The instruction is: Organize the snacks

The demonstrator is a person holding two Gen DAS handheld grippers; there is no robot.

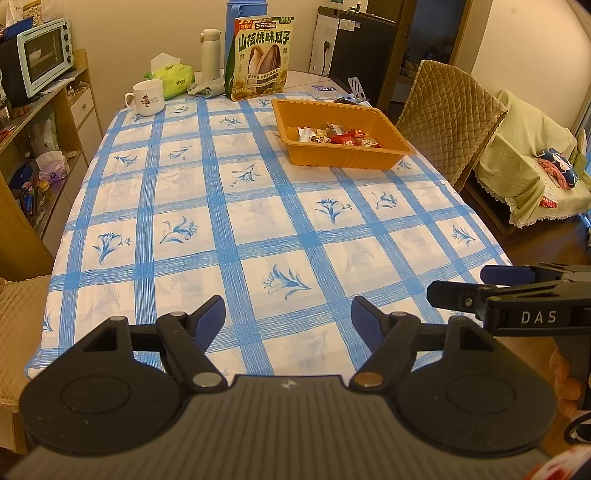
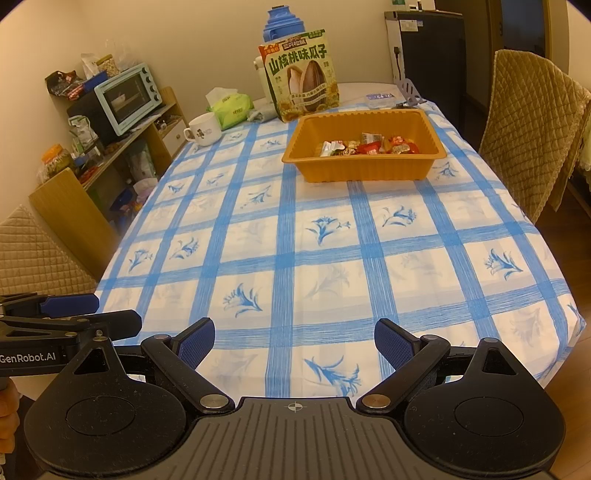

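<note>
An orange plastic tray (image 1: 391, 155) (image 2: 369, 171) stands on the far right part of the table, with several wrapped snacks (image 1: 338, 136) (image 2: 369, 147) inside. Behind it a large bag of sunflower seeds (image 1: 260, 59) (image 2: 301, 77) stands upright. My left gripper (image 1: 288, 317) hovers open over the near edge of the blue-checked tablecloth (image 1: 221, 229) (image 2: 314, 266), nothing between its fingers. My right gripper (image 2: 294, 341) is open too and empty, just to the right of the left one. Each gripper shows at the edge of the other's view.
A white mug (image 1: 147, 96) (image 2: 203, 129), a tissue pack (image 1: 173, 74) (image 2: 231, 107), a white flask (image 1: 210, 53) and a blue jug (image 2: 282, 22) stand at the table's far end. Quilted chairs (image 1: 447, 122) (image 2: 532, 125) flank the table. A shelf with a toaster oven (image 1: 44, 53) (image 2: 129, 96) lines the left wall.
</note>
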